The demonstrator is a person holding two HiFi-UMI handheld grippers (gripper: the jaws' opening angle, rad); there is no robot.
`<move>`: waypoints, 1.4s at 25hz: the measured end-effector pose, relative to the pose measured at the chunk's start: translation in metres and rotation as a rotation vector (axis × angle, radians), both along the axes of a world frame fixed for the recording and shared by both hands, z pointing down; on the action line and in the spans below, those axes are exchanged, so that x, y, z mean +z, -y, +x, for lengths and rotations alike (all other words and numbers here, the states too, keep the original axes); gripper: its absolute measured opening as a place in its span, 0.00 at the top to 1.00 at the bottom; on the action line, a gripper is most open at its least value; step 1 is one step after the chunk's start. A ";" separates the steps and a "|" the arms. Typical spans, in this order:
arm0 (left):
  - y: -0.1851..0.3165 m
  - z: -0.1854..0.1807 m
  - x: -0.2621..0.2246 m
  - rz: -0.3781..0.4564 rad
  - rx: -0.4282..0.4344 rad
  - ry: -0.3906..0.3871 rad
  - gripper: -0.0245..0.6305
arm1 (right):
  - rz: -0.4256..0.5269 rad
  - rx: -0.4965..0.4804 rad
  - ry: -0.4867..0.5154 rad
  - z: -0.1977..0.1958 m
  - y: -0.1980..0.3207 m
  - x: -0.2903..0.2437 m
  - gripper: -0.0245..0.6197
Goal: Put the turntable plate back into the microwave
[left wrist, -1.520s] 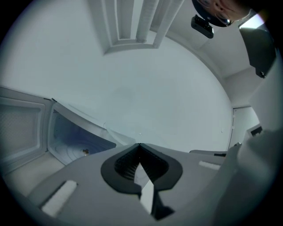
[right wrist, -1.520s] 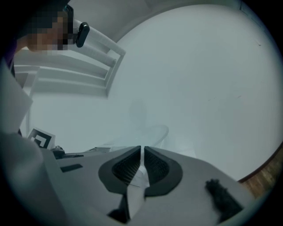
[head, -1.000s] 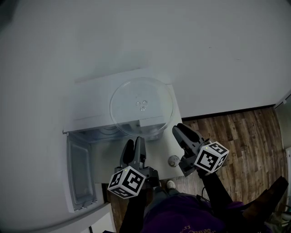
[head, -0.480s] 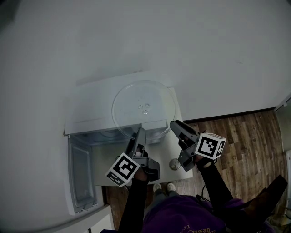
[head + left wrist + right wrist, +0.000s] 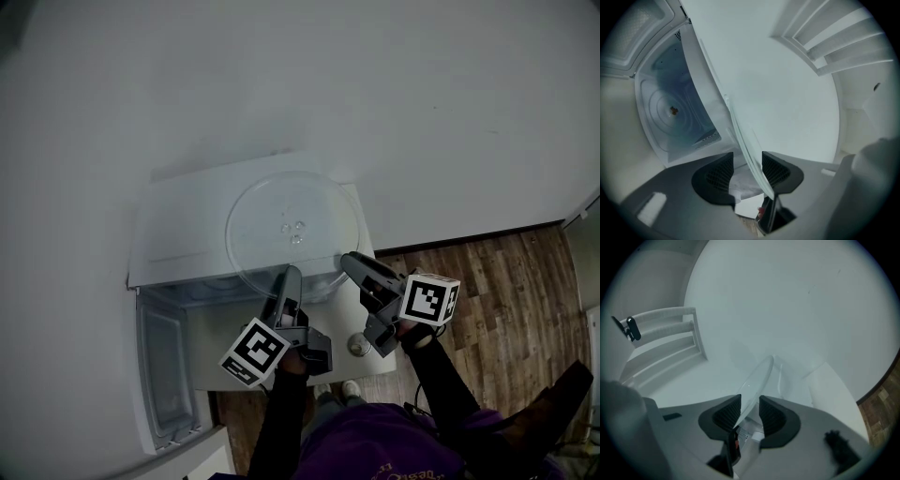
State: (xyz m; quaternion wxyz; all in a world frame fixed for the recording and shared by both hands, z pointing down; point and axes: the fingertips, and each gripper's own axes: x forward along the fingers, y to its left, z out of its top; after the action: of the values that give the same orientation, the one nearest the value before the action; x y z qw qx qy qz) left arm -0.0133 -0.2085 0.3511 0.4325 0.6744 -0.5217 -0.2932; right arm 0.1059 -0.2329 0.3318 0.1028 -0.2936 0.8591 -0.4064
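The clear glass turntable plate [image 5: 295, 225] lies flat over the top of the white microwave [image 5: 178, 225], its near edge overhanging the front. My left gripper [image 5: 286, 274] reaches its near rim from below left. Its jaws are closing with the plate's rim [image 5: 740, 136] between them, and a gap still shows beside one pad. My right gripper [image 5: 349, 261] sits at the near right rim. The plate's thin edge [image 5: 757, 376] stands between its pads with room on one side. The microwave's cavity [image 5: 670, 112] is open, its centre hub bare.
The microwave door [image 5: 164, 366] hangs open toward me at the left. A small round object [image 5: 356, 345] lies on the white counter [image 5: 220, 328] by my right gripper. Wooden floor [image 5: 506, 281] is at the right, a pale wall behind.
Both grippers have moved in toward the plate's near rim and rolled; the rim now stands between each pair of jaws. The plate itself has hardly shifted on the microwave.
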 end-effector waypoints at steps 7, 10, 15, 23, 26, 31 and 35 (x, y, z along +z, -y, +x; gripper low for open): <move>-0.003 0.001 -0.011 0.050 -0.073 0.023 0.82 | -0.036 0.003 0.008 -0.002 0.000 0.001 0.78; -0.005 0.001 -0.013 0.083 -0.072 -0.026 0.85 | -0.046 0.007 0.008 -0.001 0.000 0.002 0.79; -0.008 0.001 -0.015 0.125 -0.057 -0.122 0.86 | -0.036 0.004 -0.012 -0.004 -0.003 -0.002 0.79; -0.024 -0.004 -0.024 0.169 -0.085 -0.105 0.87 | 0.031 -0.028 -0.028 -0.007 -0.015 -0.022 0.79; -0.033 -0.006 -0.037 0.215 -0.099 -0.143 0.88 | 0.052 -0.050 -0.030 -0.010 -0.024 -0.031 0.79; -0.054 -0.013 -0.051 0.306 -0.135 -0.215 0.89 | 0.095 -0.097 -0.045 -0.022 -0.041 -0.040 0.79; -0.077 -0.025 -0.053 0.329 -0.177 -0.249 0.90 | 0.106 -0.145 -0.049 -0.035 -0.060 -0.040 0.79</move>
State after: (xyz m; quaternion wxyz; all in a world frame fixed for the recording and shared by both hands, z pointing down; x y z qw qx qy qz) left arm -0.0383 -0.1315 0.2976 0.3504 0.6461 -0.4666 -0.4919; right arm 0.0711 -0.1726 0.2919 0.0674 -0.2347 0.9006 -0.3594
